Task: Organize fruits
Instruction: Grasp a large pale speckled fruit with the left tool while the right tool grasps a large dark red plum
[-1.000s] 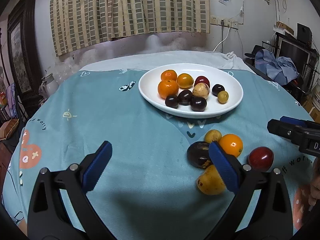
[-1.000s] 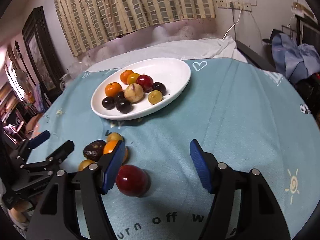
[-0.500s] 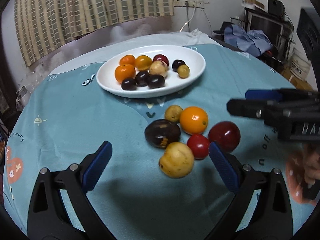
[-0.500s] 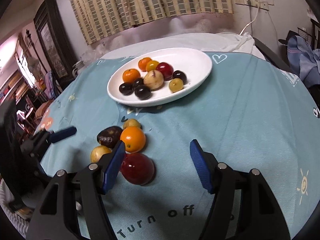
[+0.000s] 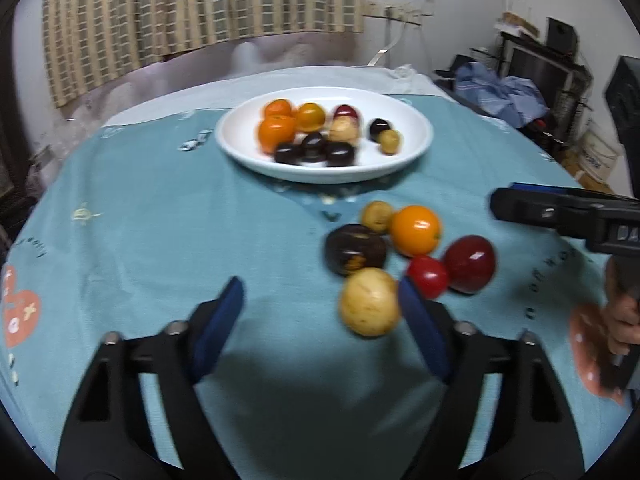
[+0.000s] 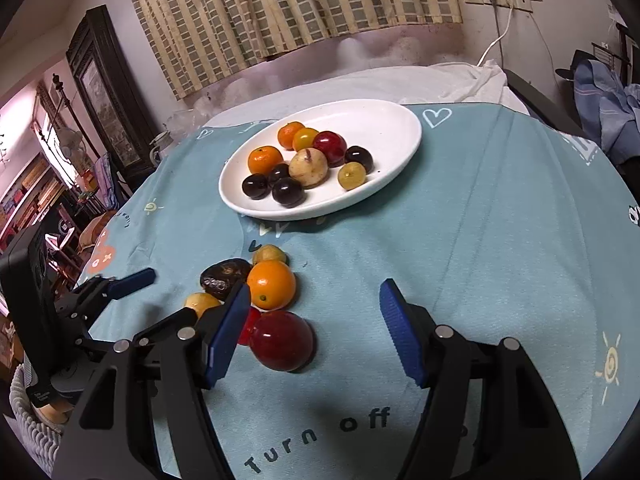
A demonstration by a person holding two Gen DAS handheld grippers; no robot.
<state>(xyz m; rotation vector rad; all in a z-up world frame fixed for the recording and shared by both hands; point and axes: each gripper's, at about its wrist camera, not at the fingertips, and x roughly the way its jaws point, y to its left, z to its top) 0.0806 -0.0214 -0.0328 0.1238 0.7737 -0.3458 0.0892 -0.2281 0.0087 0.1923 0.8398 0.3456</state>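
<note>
While both grippers hover empty, right gripper (image 6: pixel 312 326) fingers spread, dark red plum (image 6: pixel 281 340) between them on bench; left gripper (image 5: pixel 320 322) fingers spread beside yellow fruit (image 5: pixel 369 302). Plum likely smooth, light, rolls, bruises; pinch across middle. White plate (image 6: pixel 400 120) beyond.

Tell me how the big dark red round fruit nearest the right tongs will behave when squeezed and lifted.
The big dark red round fruit looks glossy, with a highlight on its skin, so it may slip between flat pads. It is round and sits loose on the teal tablecloth, so a nudge would probably roll it. It touches the small red fruit, which may get bumped.
</note>
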